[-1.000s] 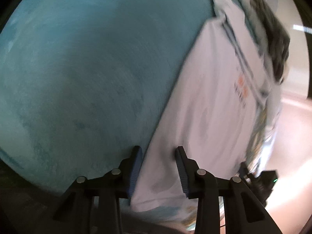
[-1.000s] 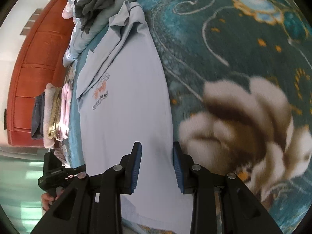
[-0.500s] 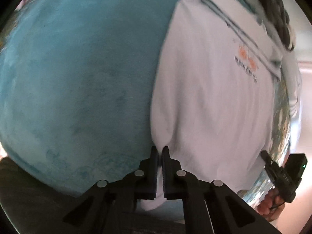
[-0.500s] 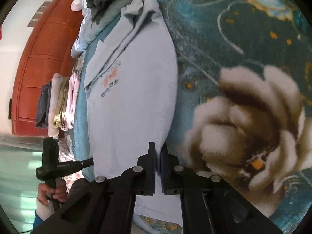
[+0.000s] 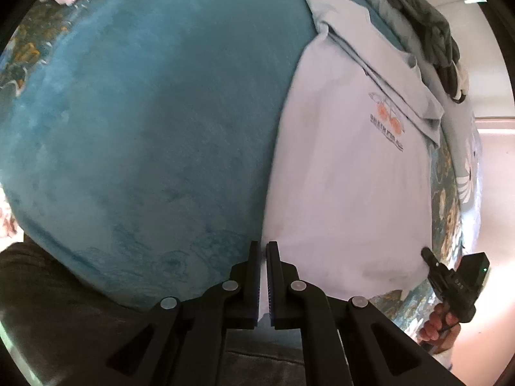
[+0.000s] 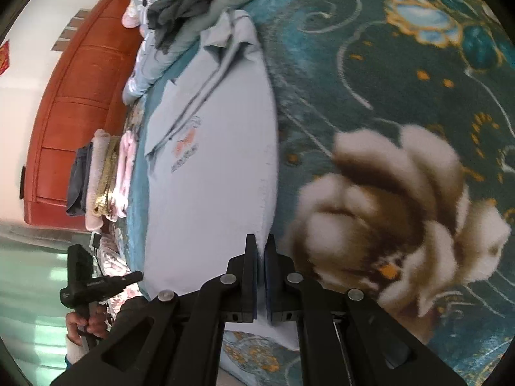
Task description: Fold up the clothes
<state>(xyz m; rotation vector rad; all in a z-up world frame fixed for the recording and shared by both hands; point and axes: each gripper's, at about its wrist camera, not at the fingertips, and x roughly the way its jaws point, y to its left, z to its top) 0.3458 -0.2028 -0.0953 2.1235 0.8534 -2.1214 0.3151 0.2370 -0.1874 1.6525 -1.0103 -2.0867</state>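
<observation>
The blanket (image 5: 145, 128) fills both views: past the left gripper (image 5: 263, 276) it reads as plain teal, while past the right gripper (image 6: 260, 276) it shows a big cream flower (image 6: 396, 212) and gold scrollwork to the gripper's right. The shirt (image 5: 347, 177) lies spread flat on it ahead of both tools, collar at the far end, an orange logo (image 5: 386, 119) on the chest.

Only the right wrist view shows the red headboard (image 6: 70, 103) far off to the left, with a stack of folded clothes (image 6: 103, 173) in front of it. Both views catch a heap of grey clothes (image 6: 180, 3) beyond the shirt's collar.

Each view also catches the other tool gripped in a hand (image 5: 441, 325), low at its edge.

The left gripper's pads pinch the shirt's near hem corner, cloth visible in the thin gap between them, and its jaws are opening slightly. The right gripper is clamped on the hem at the shirt's other near corner.

The hem between the two grips is cut off behind the tool bodies. The logo's lettering is too small to read. A dark mass (image 5: 48, 289) at the left gripper's lower left is hard to make out.
</observation>
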